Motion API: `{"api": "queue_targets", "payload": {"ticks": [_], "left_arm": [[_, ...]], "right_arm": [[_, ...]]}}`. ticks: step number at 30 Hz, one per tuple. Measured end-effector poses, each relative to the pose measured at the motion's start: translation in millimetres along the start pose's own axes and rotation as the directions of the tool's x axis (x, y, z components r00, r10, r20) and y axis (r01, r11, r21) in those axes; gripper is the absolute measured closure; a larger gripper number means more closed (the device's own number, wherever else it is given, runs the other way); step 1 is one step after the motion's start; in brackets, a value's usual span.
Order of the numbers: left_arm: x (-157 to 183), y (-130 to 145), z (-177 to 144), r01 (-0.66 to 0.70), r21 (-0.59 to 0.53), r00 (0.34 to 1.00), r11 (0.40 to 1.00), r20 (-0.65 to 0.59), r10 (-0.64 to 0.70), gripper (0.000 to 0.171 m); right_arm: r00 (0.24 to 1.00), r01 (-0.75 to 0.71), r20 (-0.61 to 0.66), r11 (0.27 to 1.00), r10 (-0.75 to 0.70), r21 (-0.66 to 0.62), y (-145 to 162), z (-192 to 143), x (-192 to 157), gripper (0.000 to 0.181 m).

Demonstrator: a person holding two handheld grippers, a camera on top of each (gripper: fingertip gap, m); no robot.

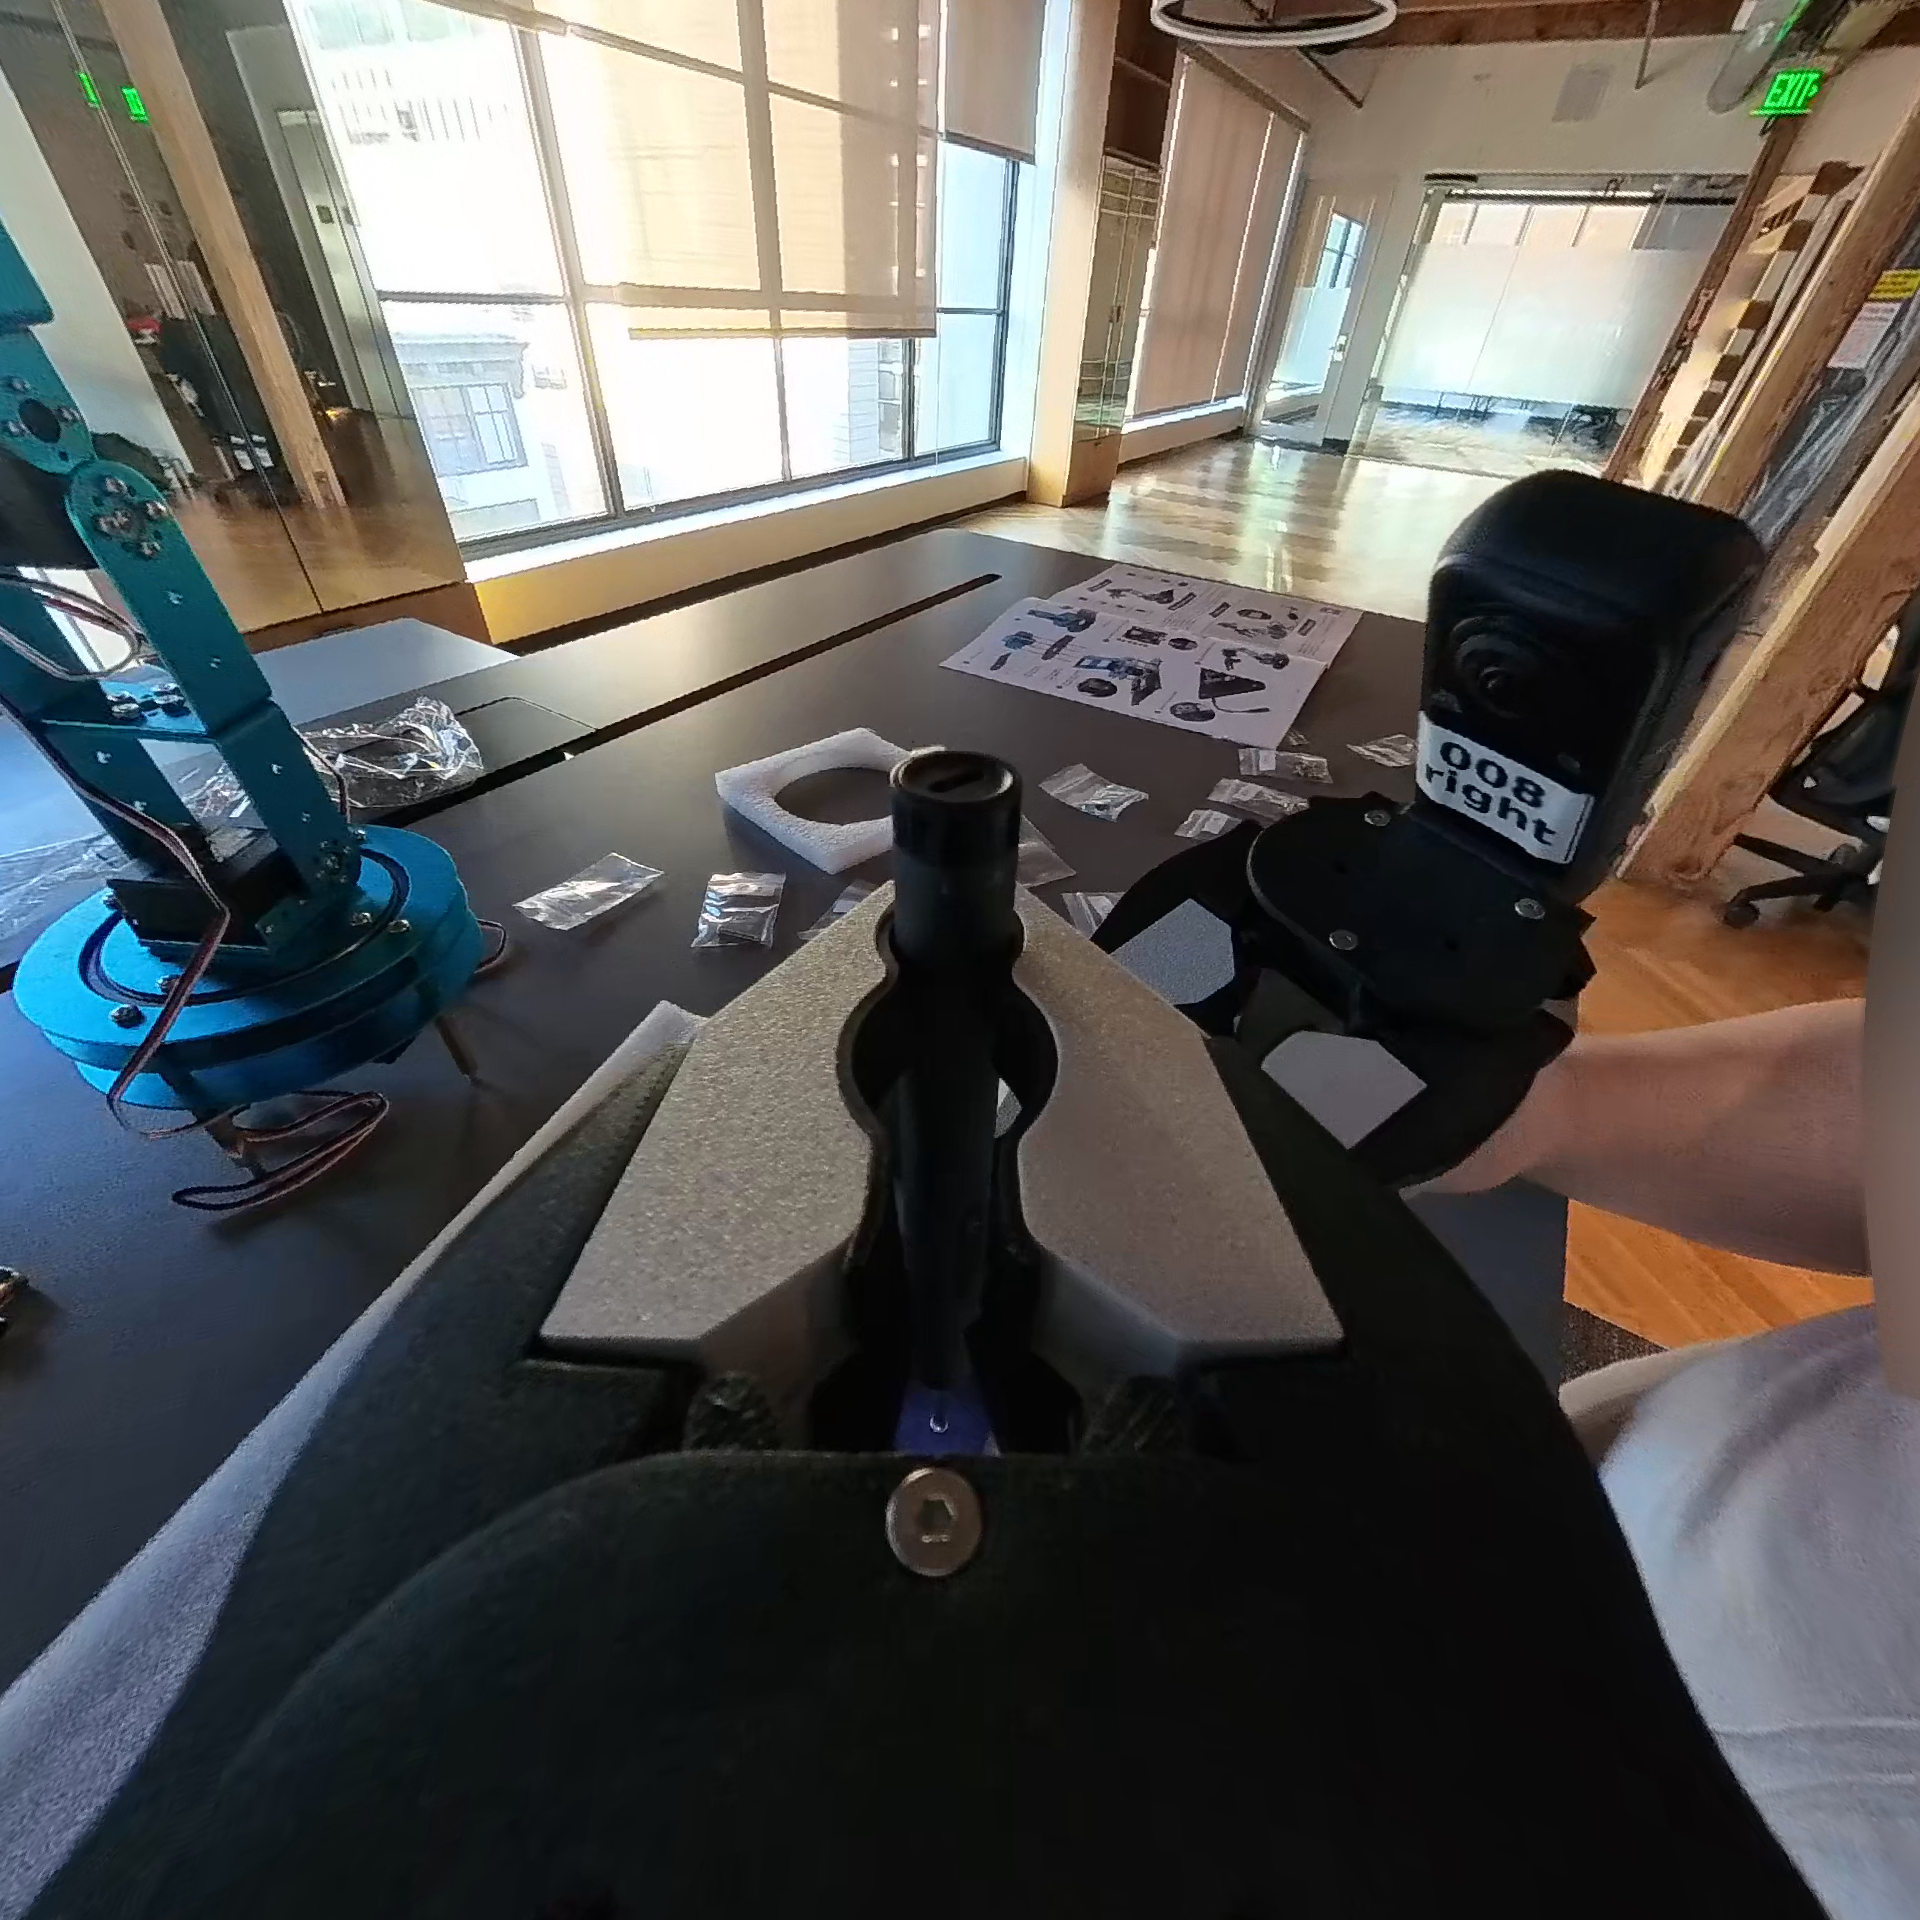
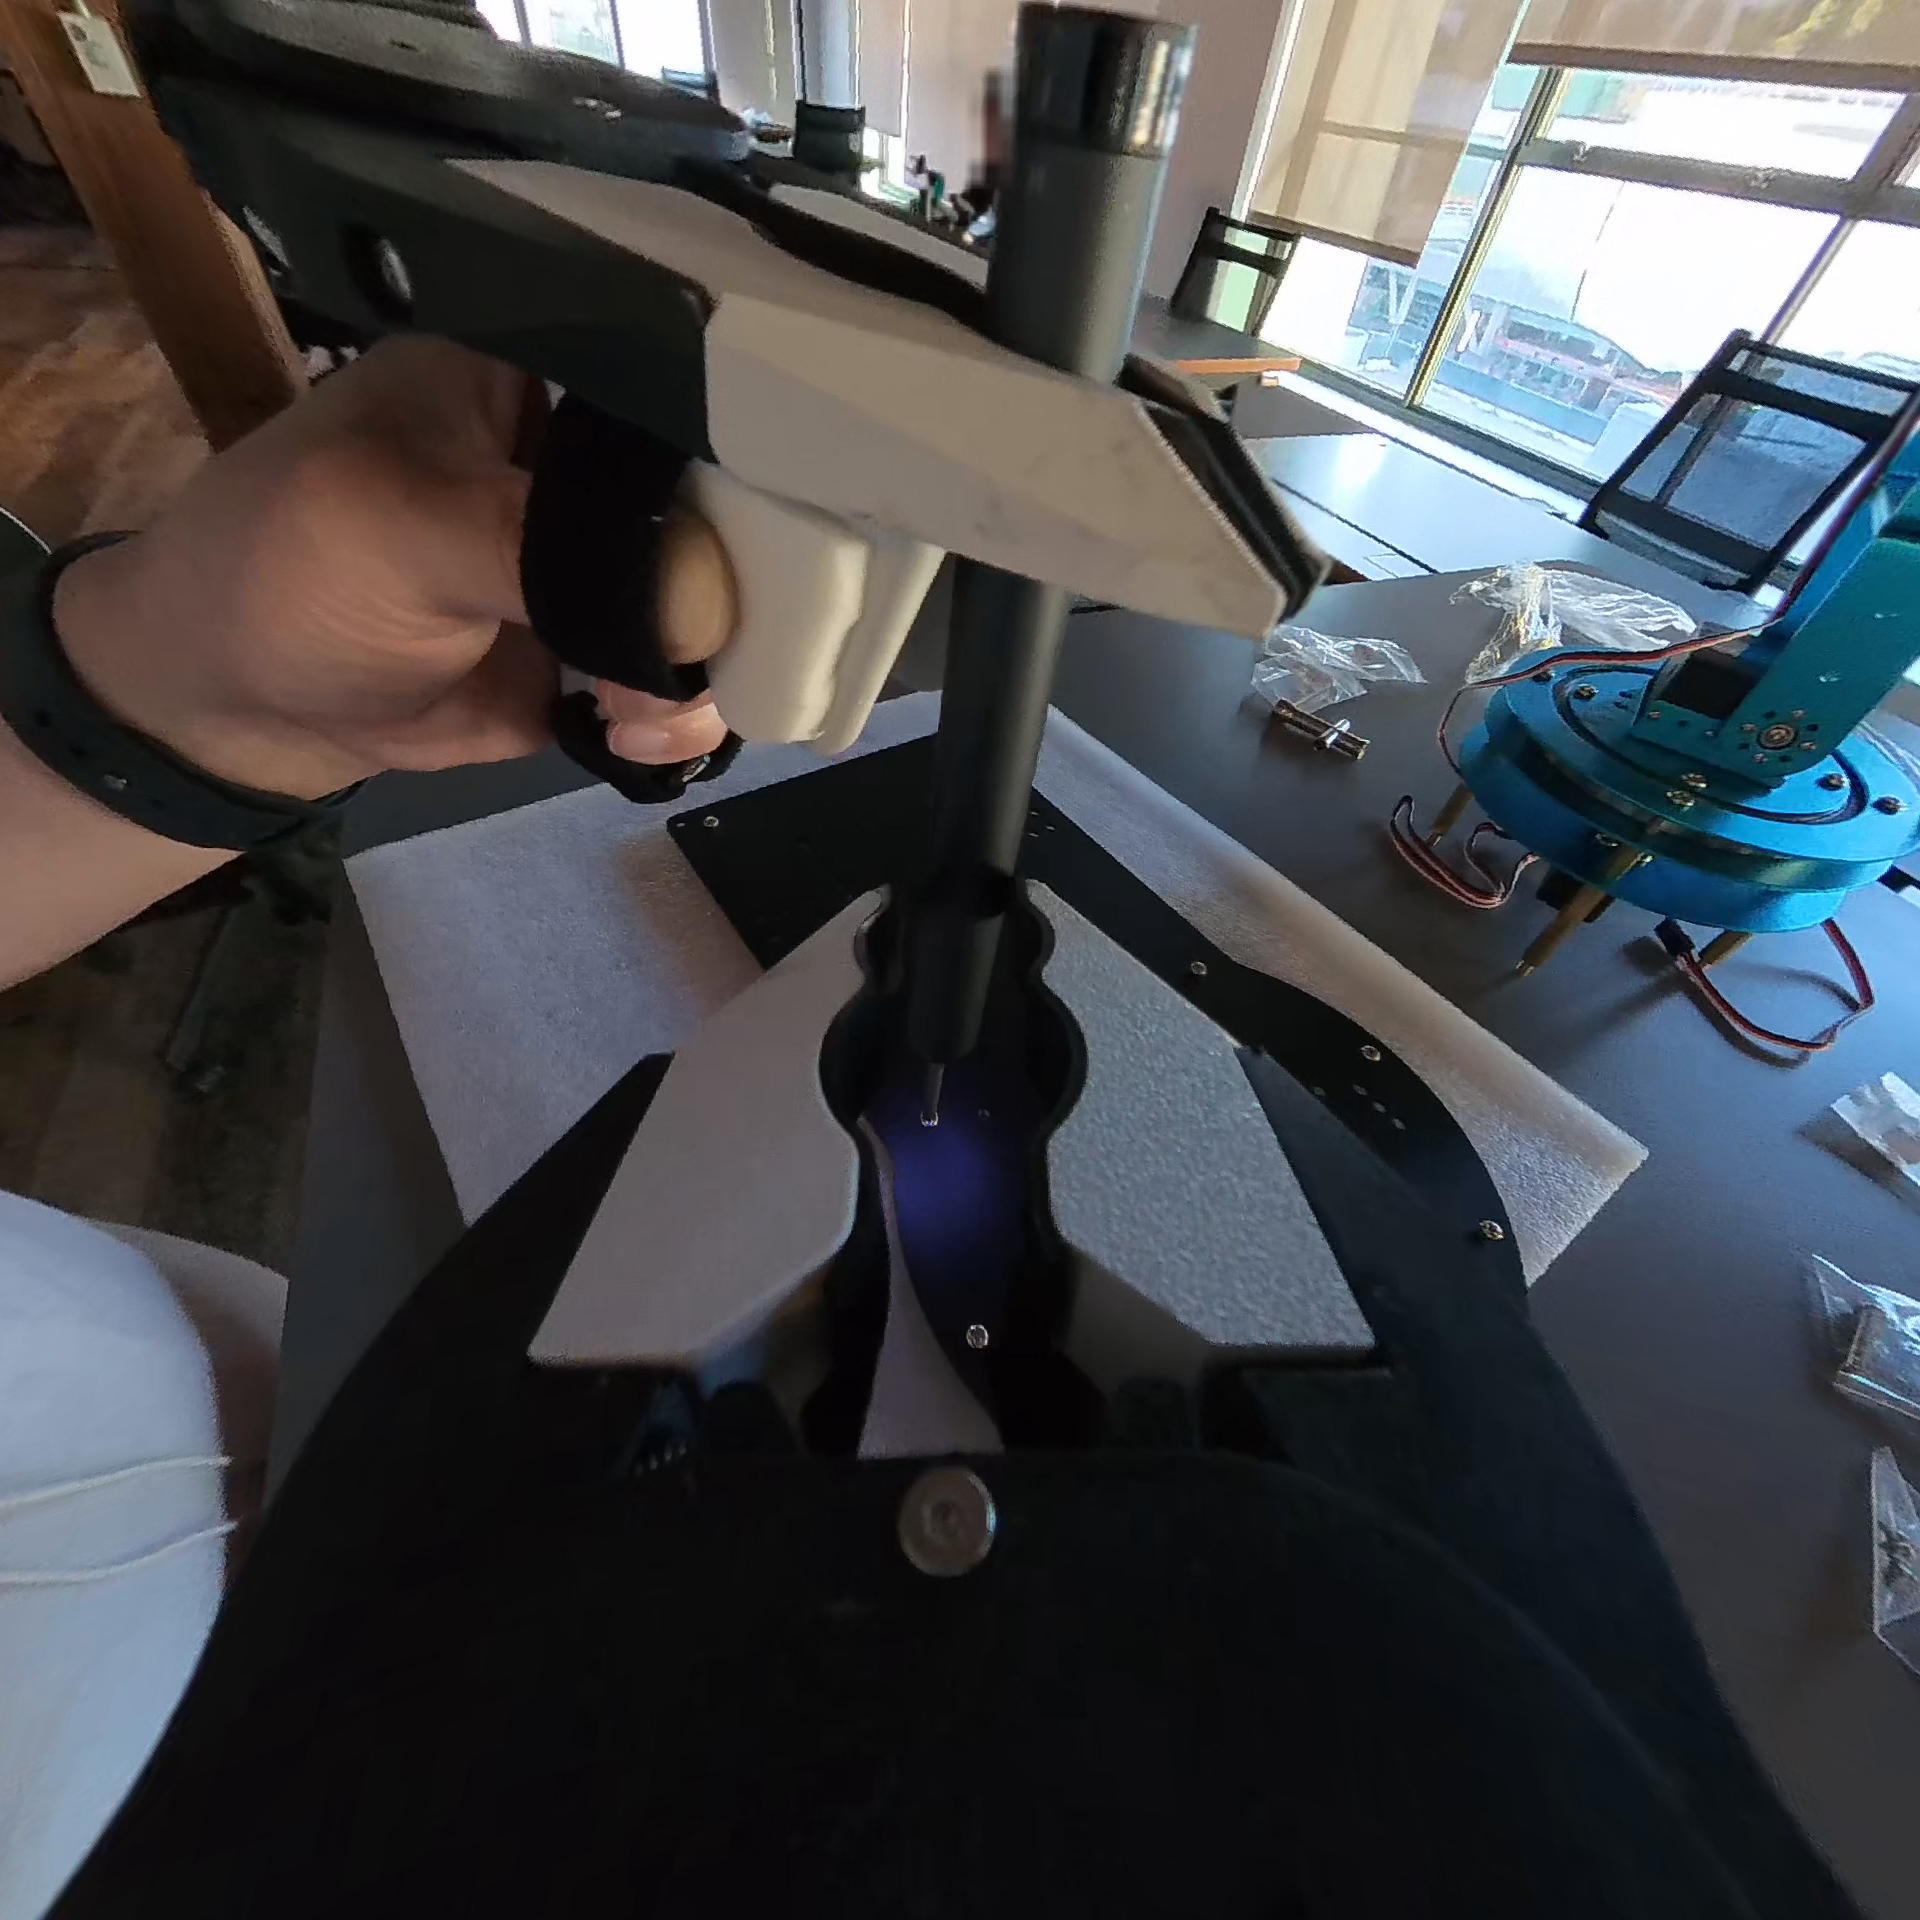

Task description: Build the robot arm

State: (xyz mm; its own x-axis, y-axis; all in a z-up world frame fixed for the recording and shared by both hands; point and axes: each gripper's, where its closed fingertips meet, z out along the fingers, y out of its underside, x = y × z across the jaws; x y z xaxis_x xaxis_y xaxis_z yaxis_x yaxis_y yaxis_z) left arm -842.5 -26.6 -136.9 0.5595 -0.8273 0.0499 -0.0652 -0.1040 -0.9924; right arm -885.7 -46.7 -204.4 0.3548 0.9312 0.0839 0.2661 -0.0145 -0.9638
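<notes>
My left gripper (image 1: 954, 914) is shut on a black electric screwdriver (image 1: 954, 831) and holds it upright. In the right wrist view the left gripper (image 2: 1226, 520) comes in from the upper left with the screwdriver (image 2: 1049, 416) pointing down. The bit rests on a small screw (image 2: 928, 1120) in a black perforated plate (image 2: 1351, 1122), lit by a bluish glow. The plate lies on a white foam sheet (image 2: 520, 935). My right gripper (image 2: 951, 904) closes its fingertips around the screwdriver's lower end just above the plate. It shows at the right in the left wrist view (image 1: 1153, 956).
A blue robot arm on a round base (image 1: 239, 935) (image 2: 1683, 790) stands on the dark table (image 1: 156, 1299), red-brown wires trailing. Several small clear bags (image 1: 587, 891), a white foam ring (image 1: 821, 795) and a printed sheet (image 1: 1153, 649) lie beyond. An office chair (image 1: 1818, 831) stands at the right. Left tips to right tips: about 8 cm.
</notes>
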Motion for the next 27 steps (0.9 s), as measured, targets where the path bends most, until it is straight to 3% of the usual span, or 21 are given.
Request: {"api": "queue_targets", "payload": {"ticks": [27], "left_arm": [[3.7, -0.1, 2.6, -0.013, -0.001, 1.000, 1.000, -0.003, 0.013, 0.162]], "right_arm": [[0.996, -0.088, 0.019, 0.995, 0.089, -0.042, 0.0, -3.9, 0.9, 0.167]]}}
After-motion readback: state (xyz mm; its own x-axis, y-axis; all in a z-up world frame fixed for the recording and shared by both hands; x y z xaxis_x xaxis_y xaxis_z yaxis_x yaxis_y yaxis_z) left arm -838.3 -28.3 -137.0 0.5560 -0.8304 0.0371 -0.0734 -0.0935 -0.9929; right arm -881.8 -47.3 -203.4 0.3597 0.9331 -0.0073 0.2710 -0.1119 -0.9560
